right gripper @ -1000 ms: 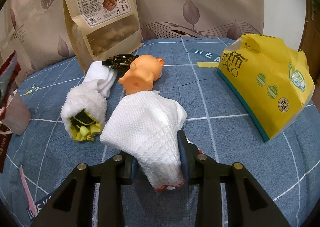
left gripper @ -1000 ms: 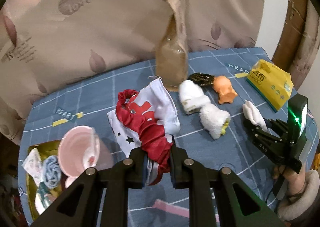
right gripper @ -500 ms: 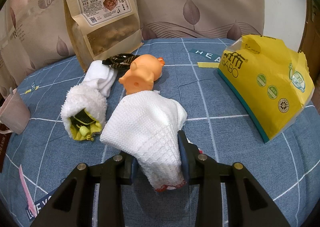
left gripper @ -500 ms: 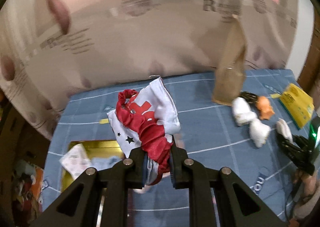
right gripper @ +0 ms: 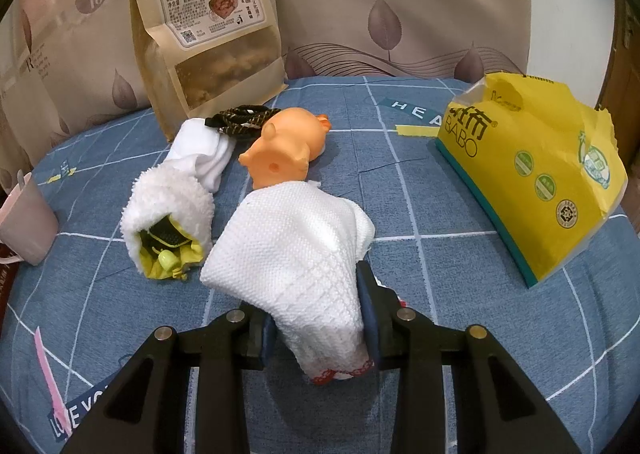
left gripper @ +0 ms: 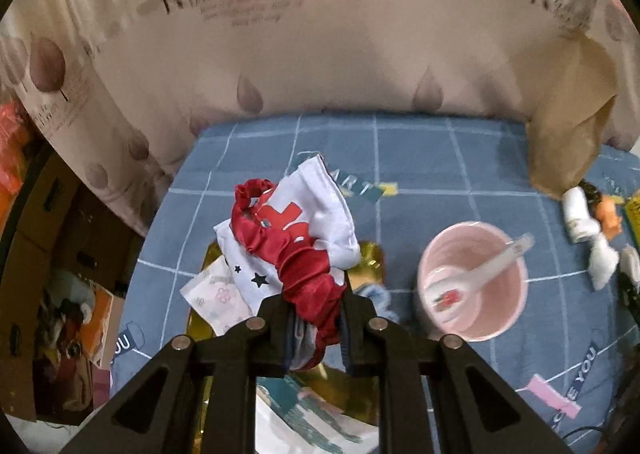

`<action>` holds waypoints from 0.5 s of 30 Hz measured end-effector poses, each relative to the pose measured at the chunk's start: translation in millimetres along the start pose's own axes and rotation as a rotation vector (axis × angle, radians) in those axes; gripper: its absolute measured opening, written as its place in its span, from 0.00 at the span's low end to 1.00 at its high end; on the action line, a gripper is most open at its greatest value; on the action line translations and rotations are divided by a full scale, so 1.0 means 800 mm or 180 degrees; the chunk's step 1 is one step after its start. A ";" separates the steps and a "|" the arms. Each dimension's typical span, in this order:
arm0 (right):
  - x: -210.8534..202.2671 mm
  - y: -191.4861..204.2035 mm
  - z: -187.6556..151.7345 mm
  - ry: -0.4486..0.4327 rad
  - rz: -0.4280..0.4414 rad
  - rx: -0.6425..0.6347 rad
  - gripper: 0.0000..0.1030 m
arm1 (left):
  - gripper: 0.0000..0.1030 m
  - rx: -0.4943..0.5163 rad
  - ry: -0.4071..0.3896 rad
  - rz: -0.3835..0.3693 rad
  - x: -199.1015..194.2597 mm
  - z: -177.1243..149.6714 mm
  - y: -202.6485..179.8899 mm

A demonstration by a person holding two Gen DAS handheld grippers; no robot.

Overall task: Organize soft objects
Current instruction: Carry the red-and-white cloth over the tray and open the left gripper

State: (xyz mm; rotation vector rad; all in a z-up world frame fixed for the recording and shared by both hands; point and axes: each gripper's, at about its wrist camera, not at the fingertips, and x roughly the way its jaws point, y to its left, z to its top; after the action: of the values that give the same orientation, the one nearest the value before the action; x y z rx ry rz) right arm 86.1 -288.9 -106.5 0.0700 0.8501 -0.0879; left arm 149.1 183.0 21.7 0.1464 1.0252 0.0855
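Observation:
My left gripper (left gripper: 314,316) is shut on a red scrunchie (left gripper: 298,258) together with a white cloth pouch (left gripper: 316,214) printed with red and stars. It holds them above a gold tray (left gripper: 368,254) that has a floral tissue pack (left gripper: 214,294) and a blue scrunchie (left gripper: 378,296) in it. My right gripper (right gripper: 318,328) is shut on a white knitted cloth (right gripper: 292,250) low over the blue bedsheet. A white fluffy sock (right gripper: 172,206) with a yellow item inside lies to its left, and an orange rubber pig (right gripper: 286,144) just beyond.
A pink cup (left gripper: 472,278) with a white spoon stands right of the tray. A brown snack bag (right gripper: 208,18) leans on the pillow at the back. A yellow tissue pack (right gripper: 532,174) lies at the right. A black hair tie (right gripper: 244,120) rests by the sock.
My left gripper has swung left with the scrunchie and pouch, from over the middle of the bed to above the gold tray. The right gripper has stayed still.

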 end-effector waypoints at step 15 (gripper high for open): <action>0.001 0.002 0.001 0.0012 -0.0027 -0.0041 0.34 | 0.17 -0.0107 0.0429 0.0125 0.077 -0.023 0.035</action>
State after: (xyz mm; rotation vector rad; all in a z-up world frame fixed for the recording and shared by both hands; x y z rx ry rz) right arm 87.3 -287.6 -106.6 0.0547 0.8547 -0.0902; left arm 165.6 220.7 -35.2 0.1313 1.1549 0.1498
